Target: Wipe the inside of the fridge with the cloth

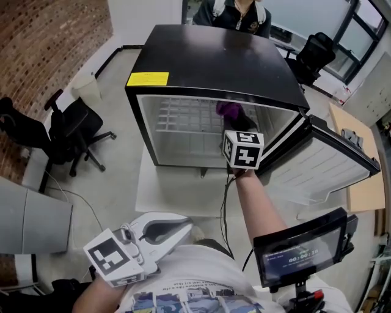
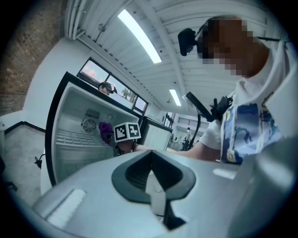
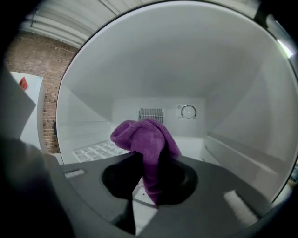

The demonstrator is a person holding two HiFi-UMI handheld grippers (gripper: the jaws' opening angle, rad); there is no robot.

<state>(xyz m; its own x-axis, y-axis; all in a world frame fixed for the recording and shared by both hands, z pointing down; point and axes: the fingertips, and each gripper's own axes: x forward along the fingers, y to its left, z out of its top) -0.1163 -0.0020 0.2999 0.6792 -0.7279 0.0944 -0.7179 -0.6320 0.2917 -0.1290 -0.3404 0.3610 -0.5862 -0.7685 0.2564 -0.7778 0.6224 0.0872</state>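
Note:
A small black fridge (image 1: 214, 64) stands on the floor with its door (image 1: 324, 162) swung open to the right. Its white inside (image 3: 153, 79) fills the right gripper view. My right gripper (image 1: 235, 125) reaches into the opening and is shut on a purple cloth (image 3: 146, 144), which bunches up above its jaws. The cloth (image 1: 229, 110) also shows in the head view, just inside the fridge, and in the left gripper view as a purple cloth (image 2: 105, 131). My left gripper (image 1: 177, 229) hangs low near my body, away from the fridge, shut with nothing in it.
A wire shelf (image 1: 183, 116) lies in the fridge's left half; a vent (image 3: 150, 114) and a dial (image 3: 188, 111) sit on the back wall. A black office chair (image 1: 70, 131) stands left. A person (image 1: 235, 13) stands behind the fridge. A screen (image 1: 302, 247) is at lower right.

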